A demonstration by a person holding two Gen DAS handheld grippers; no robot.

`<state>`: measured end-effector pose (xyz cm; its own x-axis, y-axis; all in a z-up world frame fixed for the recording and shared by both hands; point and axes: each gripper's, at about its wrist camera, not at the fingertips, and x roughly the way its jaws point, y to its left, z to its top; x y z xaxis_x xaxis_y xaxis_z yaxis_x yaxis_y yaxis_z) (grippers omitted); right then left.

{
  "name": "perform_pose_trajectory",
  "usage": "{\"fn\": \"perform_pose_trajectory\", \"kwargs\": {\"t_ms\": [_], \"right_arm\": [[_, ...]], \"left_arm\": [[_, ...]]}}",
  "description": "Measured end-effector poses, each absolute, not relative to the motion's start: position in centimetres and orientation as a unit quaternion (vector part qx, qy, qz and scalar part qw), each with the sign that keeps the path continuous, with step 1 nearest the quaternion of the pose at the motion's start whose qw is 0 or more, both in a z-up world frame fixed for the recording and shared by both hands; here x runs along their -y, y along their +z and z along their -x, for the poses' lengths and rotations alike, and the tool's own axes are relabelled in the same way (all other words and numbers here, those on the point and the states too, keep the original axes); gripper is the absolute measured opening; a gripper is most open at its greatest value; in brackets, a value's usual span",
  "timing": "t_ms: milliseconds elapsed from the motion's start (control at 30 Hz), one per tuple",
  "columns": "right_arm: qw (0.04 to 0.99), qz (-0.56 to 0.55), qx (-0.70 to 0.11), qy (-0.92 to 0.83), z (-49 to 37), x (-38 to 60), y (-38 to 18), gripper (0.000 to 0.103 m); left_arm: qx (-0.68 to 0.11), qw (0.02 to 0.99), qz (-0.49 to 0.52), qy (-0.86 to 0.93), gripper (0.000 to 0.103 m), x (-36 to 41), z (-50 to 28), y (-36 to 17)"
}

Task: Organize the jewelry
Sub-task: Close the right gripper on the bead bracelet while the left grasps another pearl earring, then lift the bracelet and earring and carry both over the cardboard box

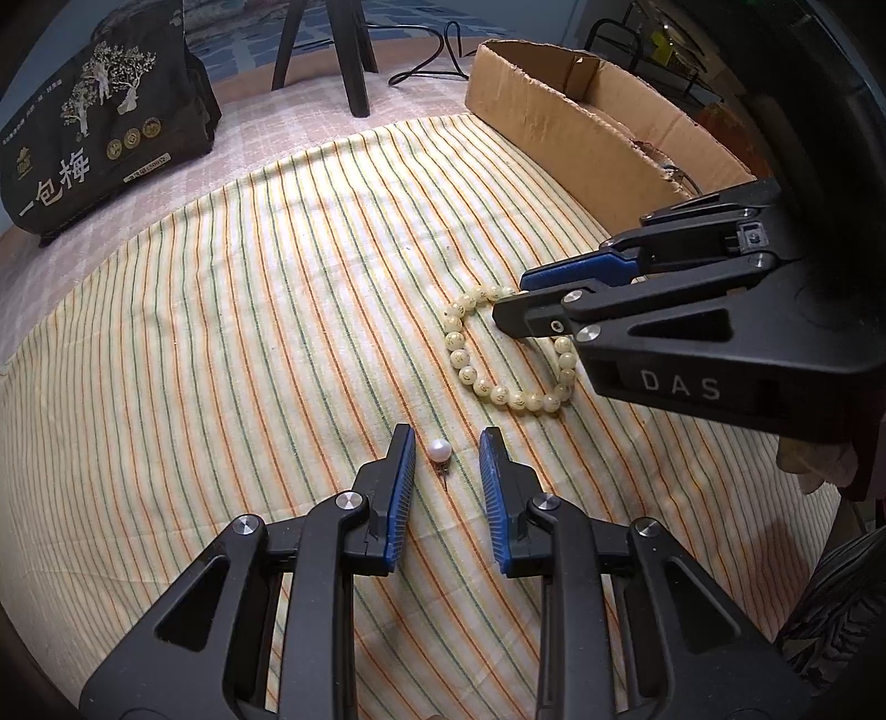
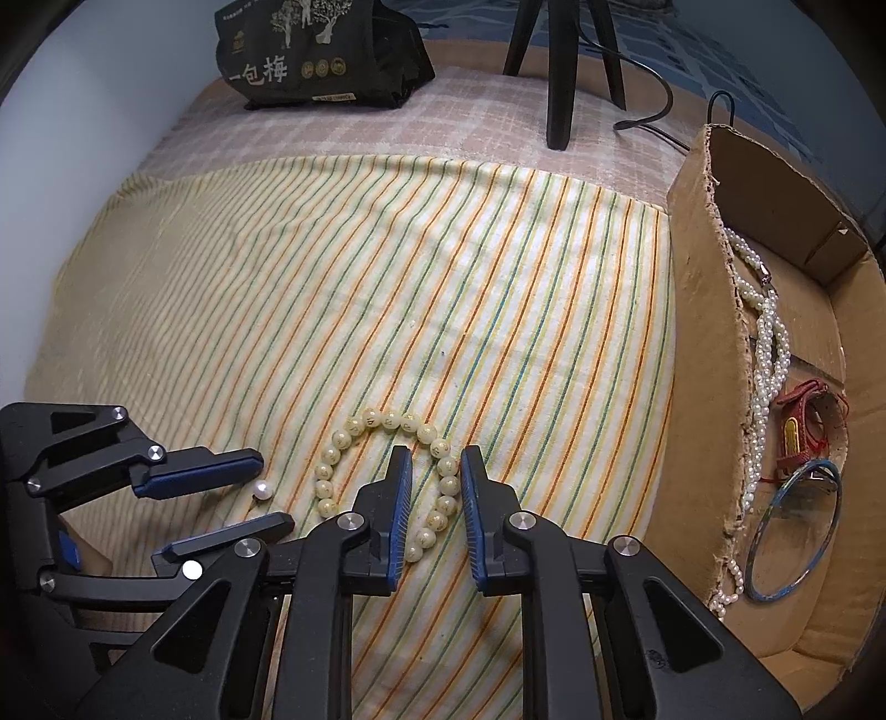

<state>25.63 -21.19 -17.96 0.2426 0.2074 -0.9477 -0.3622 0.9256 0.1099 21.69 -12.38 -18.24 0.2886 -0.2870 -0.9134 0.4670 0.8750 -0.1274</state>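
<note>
A single white pearl earring lies on the striped cloth. My left gripper straddles it with a gap on each side, pads off the pearl. A bracelet of cream beads lies just to its right. My right gripper points down over the bracelet, with one stretch of beads between its blue pads, which do not squeeze it. From the right wrist view, the left gripper brackets the pearl. In the left wrist view, the right gripper covers the bracelet's upper right part.
An open cardboard box stands at the cloth's right edge, holding a pearl necklace, a red strap and a bangle. At the back are a black printed bag, tripod legs and a black cable.
</note>
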Motion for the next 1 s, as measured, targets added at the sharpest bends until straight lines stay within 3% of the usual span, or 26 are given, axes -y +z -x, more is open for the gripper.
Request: {"fn": "perform_pose_trajectory", "kwargs": {"t_ms": [233,1000], "right_arm": [[0.786,0.077,-0.587,0.179,-25.7,21.0,-18.1,0.008],[0.816,0.044,-0.542,0.198,-23.5,22.2,-13.5,0.006]], "left_arm": [[-0.545,0.8,-0.093,-0.232,0.007,12.4,-21.9,-18.6],[-0.51,0.83,-0.059,-0.216,0.006,9.6,-20.2,-14.4]]}}
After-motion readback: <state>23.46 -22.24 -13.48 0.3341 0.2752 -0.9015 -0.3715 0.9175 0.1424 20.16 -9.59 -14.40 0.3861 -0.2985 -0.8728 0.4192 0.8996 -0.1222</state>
